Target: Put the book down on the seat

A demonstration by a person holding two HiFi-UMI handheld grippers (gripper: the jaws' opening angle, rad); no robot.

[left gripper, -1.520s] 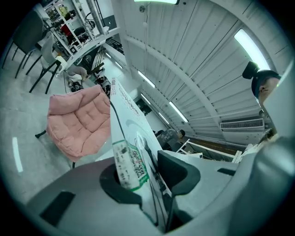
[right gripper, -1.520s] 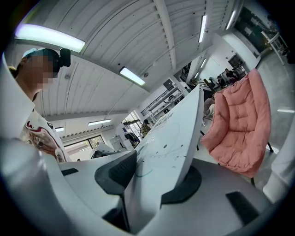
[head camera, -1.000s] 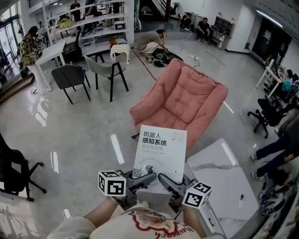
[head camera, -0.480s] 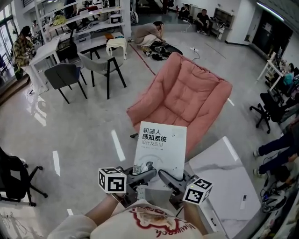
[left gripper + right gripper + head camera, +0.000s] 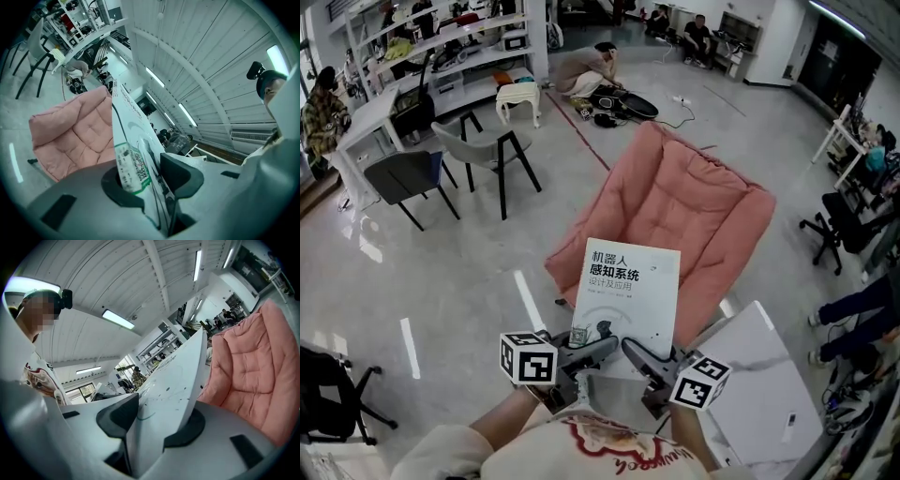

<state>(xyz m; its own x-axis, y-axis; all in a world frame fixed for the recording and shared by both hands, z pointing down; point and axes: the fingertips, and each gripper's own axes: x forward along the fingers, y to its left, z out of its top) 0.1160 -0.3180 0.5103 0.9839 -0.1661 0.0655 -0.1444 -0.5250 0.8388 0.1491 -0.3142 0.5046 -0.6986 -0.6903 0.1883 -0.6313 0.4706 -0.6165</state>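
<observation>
- Nearest the camera, the left hand-held gripper [image 5: 149, 174] is clenched on the lower edge of the book [image 5: 630, 292], its pads pressing front and back covers beside a green-edged barcode sticker.
- Alongside, the right hand-held gripper [image 5: 154, 420] grasps the same lower edge towards the other corner, so both tools share the load.
- The book, a thin white softcover with a printed Chinese title, is held in the air in front of the person's chest. Its cover faces up, and it is above a corner of the white bench [image 5: 764, 370], short of the seat.
- It looks light, with a smooth, possibly slippery cover. Held only along one edge, the free top edge is likely to sag or flap, so two spaced grips low on the book, one near the spine, seem the steadiest hold.
- Beyond it stands the pink quilted armchair [image 5: 675, 211]. Its deep, soft seat should give under the book, not let it skid.
- Farther off on the grey floor [image 5: 469, 262] are a grey chair [image 5: 483, 150] and white shelving [image 5: 478, 42].
</observation>
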